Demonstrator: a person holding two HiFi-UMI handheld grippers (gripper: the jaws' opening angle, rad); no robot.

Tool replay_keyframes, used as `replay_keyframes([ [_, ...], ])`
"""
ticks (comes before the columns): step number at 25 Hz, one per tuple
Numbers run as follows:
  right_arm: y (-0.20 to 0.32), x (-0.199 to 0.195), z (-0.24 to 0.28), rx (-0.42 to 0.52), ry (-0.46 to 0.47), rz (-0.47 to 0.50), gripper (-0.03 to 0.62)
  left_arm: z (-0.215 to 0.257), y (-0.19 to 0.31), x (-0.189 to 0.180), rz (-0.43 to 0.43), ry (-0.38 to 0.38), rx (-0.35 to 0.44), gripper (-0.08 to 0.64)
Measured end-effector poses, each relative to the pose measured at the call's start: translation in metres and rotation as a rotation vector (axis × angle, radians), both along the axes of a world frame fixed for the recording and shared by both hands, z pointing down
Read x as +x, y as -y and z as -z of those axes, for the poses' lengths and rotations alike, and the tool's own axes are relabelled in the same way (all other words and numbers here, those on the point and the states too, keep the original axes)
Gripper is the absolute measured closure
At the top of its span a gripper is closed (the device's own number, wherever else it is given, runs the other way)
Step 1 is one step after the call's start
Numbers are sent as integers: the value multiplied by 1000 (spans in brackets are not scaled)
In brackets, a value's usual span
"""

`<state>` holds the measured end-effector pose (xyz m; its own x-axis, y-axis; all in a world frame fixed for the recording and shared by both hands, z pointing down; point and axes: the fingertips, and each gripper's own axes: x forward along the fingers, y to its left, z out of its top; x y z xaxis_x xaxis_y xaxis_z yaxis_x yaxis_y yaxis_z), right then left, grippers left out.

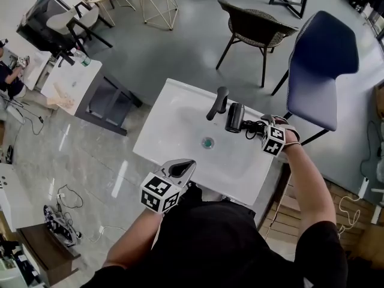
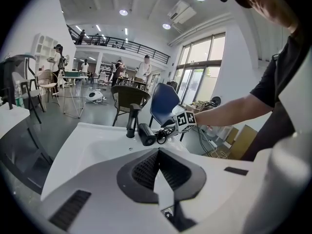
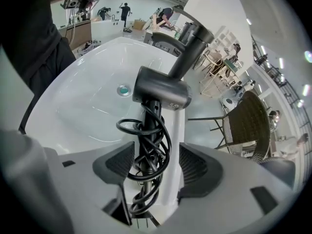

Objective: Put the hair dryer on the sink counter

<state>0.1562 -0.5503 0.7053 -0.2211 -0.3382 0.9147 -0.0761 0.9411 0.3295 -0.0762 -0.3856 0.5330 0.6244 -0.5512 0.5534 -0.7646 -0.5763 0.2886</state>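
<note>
The dark hair dryer (image 1: 235, 117) lies on the white sink counter (image 1: 174, 98) at the back right, just right of the black faucet (image 1: 217, 102). Its coiled black cord (image 3: 146, 145) trails from the handle. My right gripper (image 1: 264, 125) is at the handle end; in the right gripper view its jaws stand open (image 3: 155, 167) with the handle and cord between them, pads apart from the handle. The dryer's barrel (image 3: 163, 92) rests on the counter rim. My left gripper (image 1: 183, 168) hovers by the sink's front edge, shut (image 2: 157, 172) and holding nothing. The dryer (image 2: 146, 134) also shows beyond it.
The basin's drain (image 1: 207, 142) sits in the middle of the sink. A blue chair (image 1: 324, 65) stands close behind the right corner and a wicker chair (image 1: 255, 26) farther back. A white side table (image 1: 72, 83) is off to the left.
</note>
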Motion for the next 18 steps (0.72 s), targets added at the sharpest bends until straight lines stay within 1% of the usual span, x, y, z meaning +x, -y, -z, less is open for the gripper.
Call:
replay_keyframes([
  [6,-12,8,21,42,66,-80,333,2,0,21,-42,1,10,560],
  [10,-27,9,49,77,163,-151,333,7,2,33,-58,5,21,560],
  [12,-36,9,69,91,252,-212,333,9,2,42,-73,6,28,560],
  [14,-48,8,92,91,367,-290,333,12,1,52,-85,4,38,560],
  [18,-87,7,123,49,603,-418,333,16,-1,77,-98,-11,58,560],
])
